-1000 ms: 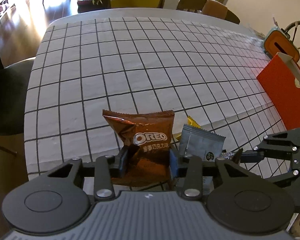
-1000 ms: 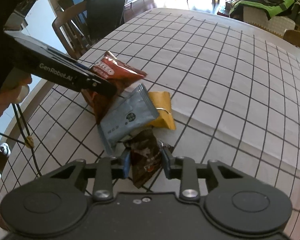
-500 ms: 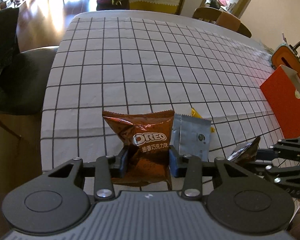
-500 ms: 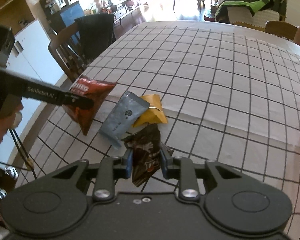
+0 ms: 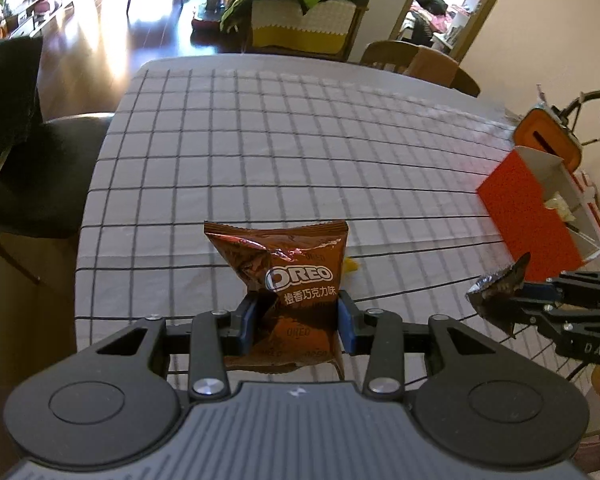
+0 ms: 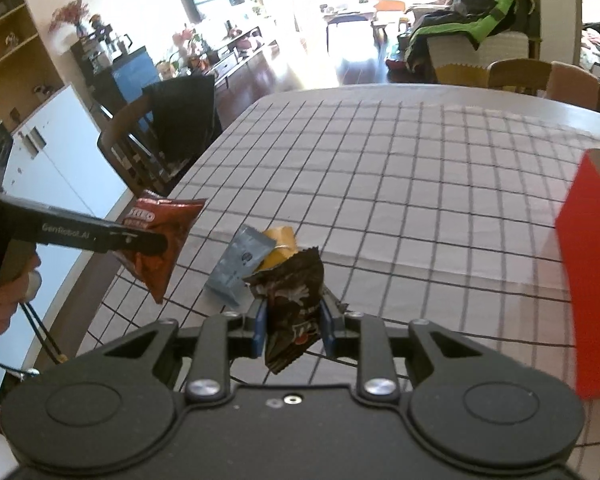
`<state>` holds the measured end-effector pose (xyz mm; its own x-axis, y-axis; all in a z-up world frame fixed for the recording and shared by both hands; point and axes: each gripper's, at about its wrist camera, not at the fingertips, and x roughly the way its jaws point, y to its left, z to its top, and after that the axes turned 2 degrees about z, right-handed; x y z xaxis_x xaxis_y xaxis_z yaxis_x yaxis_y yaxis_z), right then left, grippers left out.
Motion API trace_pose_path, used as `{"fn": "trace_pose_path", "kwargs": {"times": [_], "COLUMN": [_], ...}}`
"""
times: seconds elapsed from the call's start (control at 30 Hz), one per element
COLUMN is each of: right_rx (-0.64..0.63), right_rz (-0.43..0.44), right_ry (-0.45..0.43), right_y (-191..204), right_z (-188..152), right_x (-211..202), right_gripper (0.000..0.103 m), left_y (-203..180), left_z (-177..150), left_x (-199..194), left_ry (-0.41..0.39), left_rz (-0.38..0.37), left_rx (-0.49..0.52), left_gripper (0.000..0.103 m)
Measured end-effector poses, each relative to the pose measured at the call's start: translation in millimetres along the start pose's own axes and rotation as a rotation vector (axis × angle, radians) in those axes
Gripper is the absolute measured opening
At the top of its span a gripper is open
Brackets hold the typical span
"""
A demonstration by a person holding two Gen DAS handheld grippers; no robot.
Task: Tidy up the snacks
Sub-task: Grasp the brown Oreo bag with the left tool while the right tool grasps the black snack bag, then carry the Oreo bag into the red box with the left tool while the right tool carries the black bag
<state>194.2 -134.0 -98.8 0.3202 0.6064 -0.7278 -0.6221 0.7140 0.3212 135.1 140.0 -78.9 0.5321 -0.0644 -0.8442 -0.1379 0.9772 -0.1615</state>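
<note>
My left gripper (image 5: 296, 320) is shut on a brown Oreo packet (image 5: 292, 276), held upright above the near edge of the checked table (image 5: 300, 160). The same packet (image 6: 160, 240) hangs at the left of the right wrist view, pinched by the left gripper (image 6: 156, 242). My right gripper (image 6: 292, 326) is shut on a dark crumpled snack packet (image 6: 292, 300), lifted off the table; that packet (image 5: 500, 288) shows at the right in the left wrist view. A grey-blue sachet (image 6: 240, 262) and a yellow packet (image 6: 280, 246) lie on the cloth below.
An open orange box (image 5: 532, 216) with white inner walls stands at the table's right side, also the orange box (image 6: 592, 280) close by the right gripper. Chairs stand at the left (image 6: 160, 148) and far end (image 5: 420, 64). A person's hand (image 6: 4, 300) grips the left handle.
Both grippers have risen from the table with their packets. The Oreo packet and the dark packet now hang above the sachet and yellow packet, and the orange box shows nearer.
</note>
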Motion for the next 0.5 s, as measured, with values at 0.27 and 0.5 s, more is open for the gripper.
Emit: {"fn": "trace_pose_path", "kwargs": {"times": [0.27, 0.5], "right_rx": [0.040, 0.097], "right_rz": [-0.051, -0.110], "right_ry": [-0.077, -0.140], "right_y": [-30, -75], "right_z": [3, 3], "right_x": [-44, -80], "right_gripper": [0.025, 0.025], "left_y": [-59, -120], "left_z": [11, 28], "left_x": [-13, -13], "left_ry": [-0.017, -0.040], "left_rz": [-0.040, -0.080], "left_rx": [0.049, 0.111], "left_gripper": [0.039, 0.039]}}
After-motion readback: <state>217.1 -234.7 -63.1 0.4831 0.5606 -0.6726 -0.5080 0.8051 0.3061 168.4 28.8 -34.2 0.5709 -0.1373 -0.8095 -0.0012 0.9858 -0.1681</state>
